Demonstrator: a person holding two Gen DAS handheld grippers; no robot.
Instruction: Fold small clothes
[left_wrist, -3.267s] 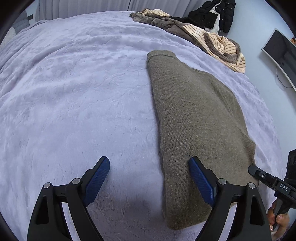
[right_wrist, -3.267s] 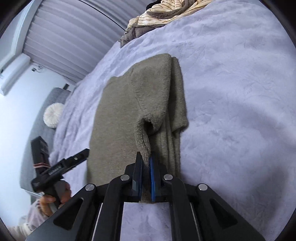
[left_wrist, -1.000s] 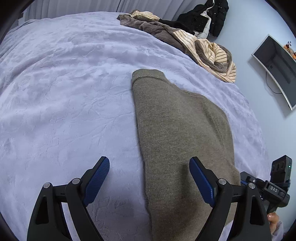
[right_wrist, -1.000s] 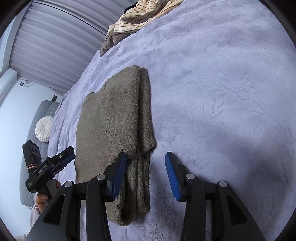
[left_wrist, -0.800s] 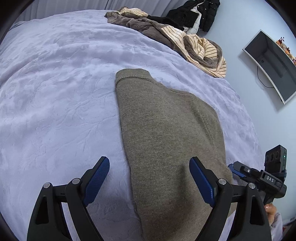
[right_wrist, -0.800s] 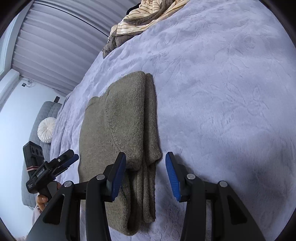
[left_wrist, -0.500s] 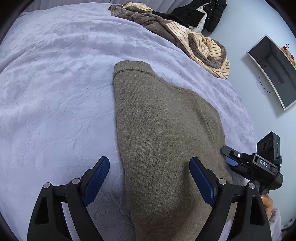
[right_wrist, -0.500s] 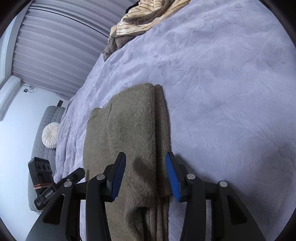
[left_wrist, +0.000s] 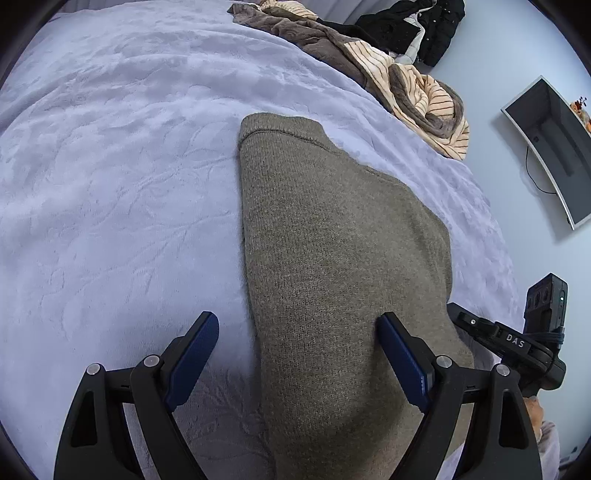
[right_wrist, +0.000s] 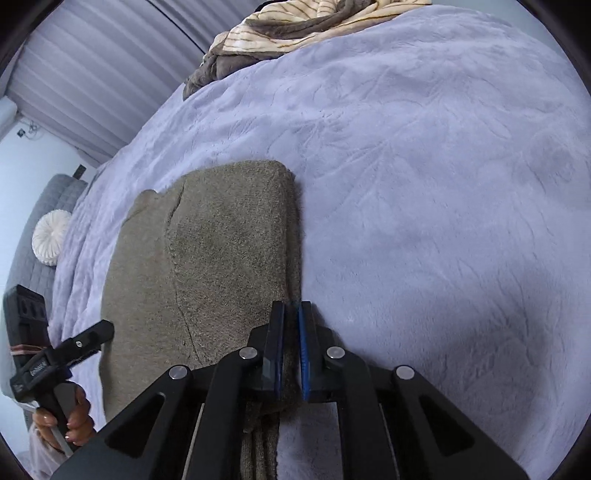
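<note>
The olive knit garment (left_wrist: 332, 258) lies flat on the lavender bed (left_wrist: 110, 166), already folded lengthwise into a narrow strip whose long axis runs away from both cameras toward the pile of striped clothes (left_wrist: 417, 92) at the far edge. At the left, the left gripper (left_wrist: 299, 354) hangs over the near end with its fingers (left_wrist: 192, 350) spread wide: one pad sits over bare bedding just beside the garment's left edge, the other over the knit itself, and neither pinches anything. At the right, the right gripper (right_wrist: 291, 347) has its fingers brought almost together on the garment's right-hand edge near the close end; a thin layer of knit appears caught between the pads. Both tools tilt steeply downward. Judged from this, the right hand is nearer to a working hold, and the coming fold would carry the near end forward along the long axis.
</note>
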